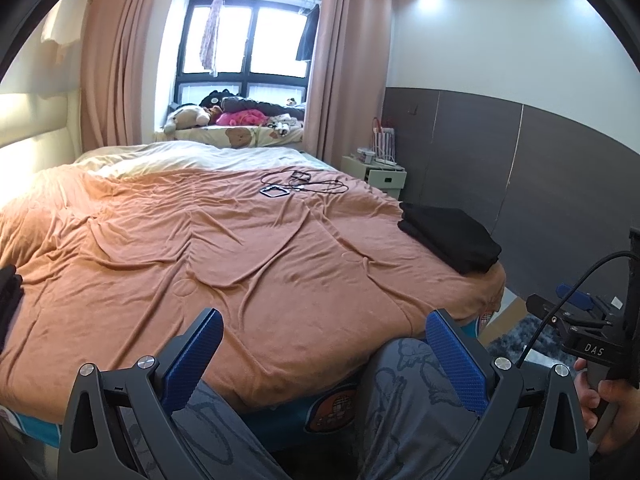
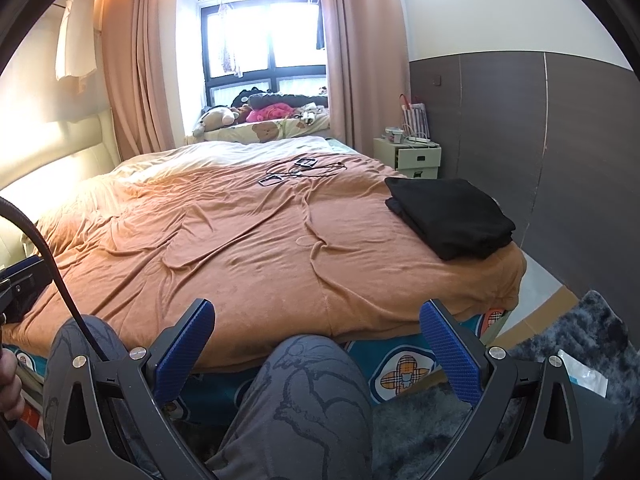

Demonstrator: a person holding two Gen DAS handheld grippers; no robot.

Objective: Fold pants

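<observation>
Currently: left gripper [image 1: 324,354] jaws spread wide, nothing between blue pads. Right gripper [image 2: 316,346] likewise wide open, empty. Both held low at foot of bed [image 2: 248,248], above person's knees [image 2: 304,392]. Black pants [image 2: 450,220] folded, flat stack on orange cover near right edge of bed, well apart from both grippers. Second dark garment [image 1: 9,304] at left edge. Cables [image 1: 302,184] far side of cover.

Orange bedspread [image 1: 240,260], tangled cables [image 1: 304,184], perhaps plush toys [image 1: 188,116].
</observation>
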